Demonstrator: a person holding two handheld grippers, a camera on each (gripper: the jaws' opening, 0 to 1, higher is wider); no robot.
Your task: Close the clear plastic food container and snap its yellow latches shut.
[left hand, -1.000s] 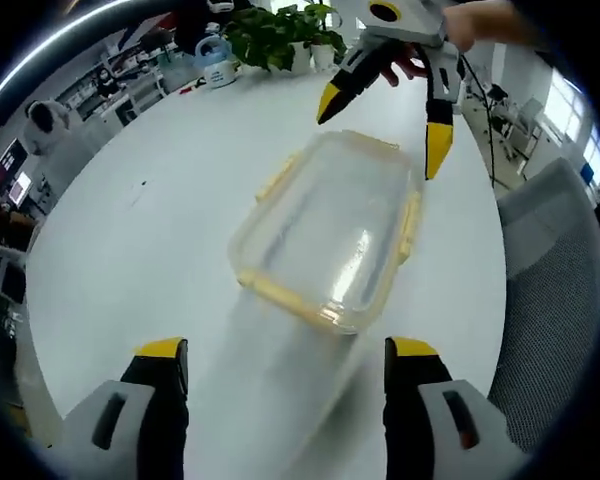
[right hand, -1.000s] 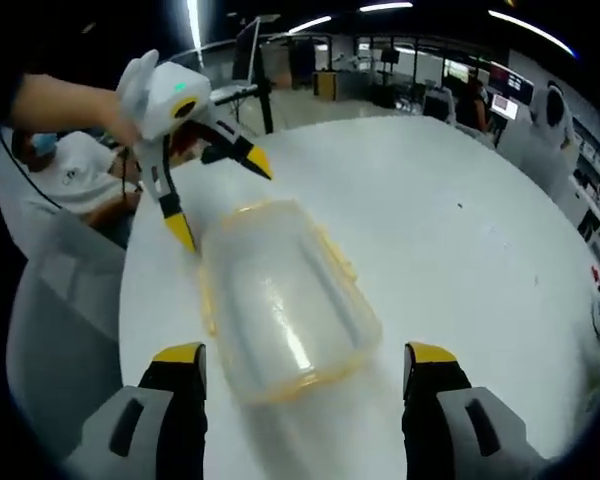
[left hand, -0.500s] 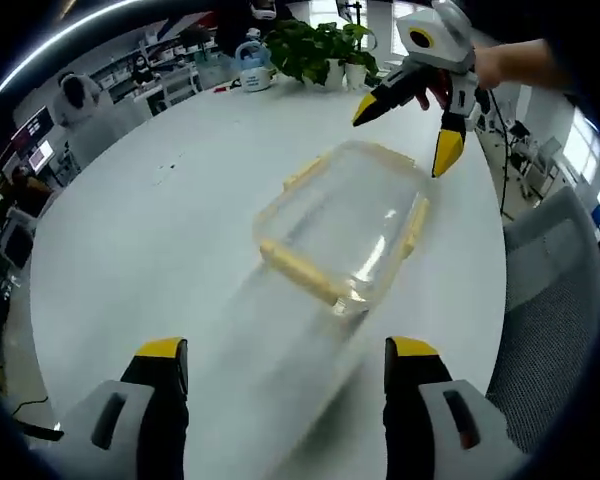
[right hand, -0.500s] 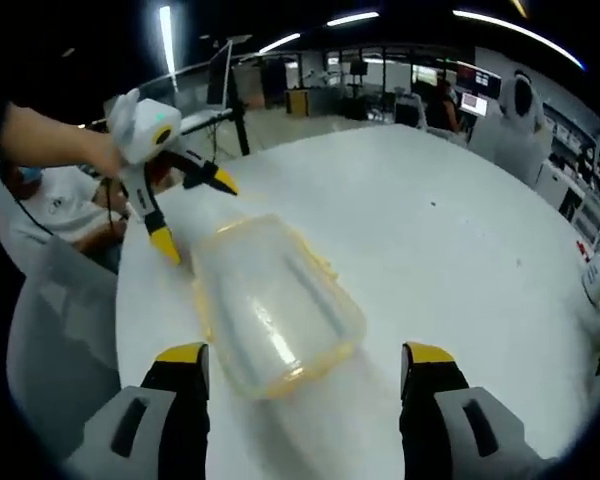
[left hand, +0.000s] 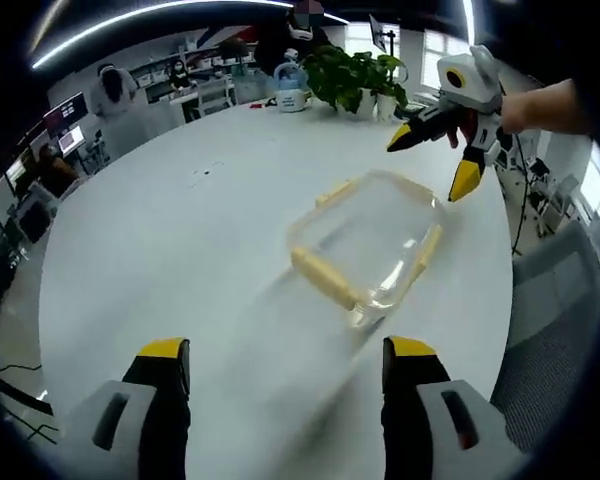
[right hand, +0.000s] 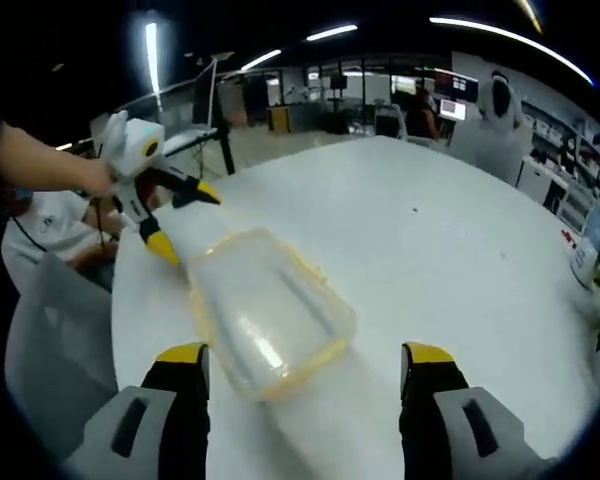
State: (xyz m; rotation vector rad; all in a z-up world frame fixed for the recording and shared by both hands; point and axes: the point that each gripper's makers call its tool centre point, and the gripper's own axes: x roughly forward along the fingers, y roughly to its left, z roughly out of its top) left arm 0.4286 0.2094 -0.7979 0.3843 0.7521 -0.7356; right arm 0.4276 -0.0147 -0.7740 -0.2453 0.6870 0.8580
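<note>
My left gripper has its fingers spread wide, nothing between them; same for my right gripper, fingers apart and bare. Clear container sits on the white counter at about 12 o'clock from the left fingers, apart from both. Its yellow latches look unsnapped, though blur makes that hard to call. Potted plant at the far counter edge, 12 o'clock. Grey chair at 3 o'clock.
</note>
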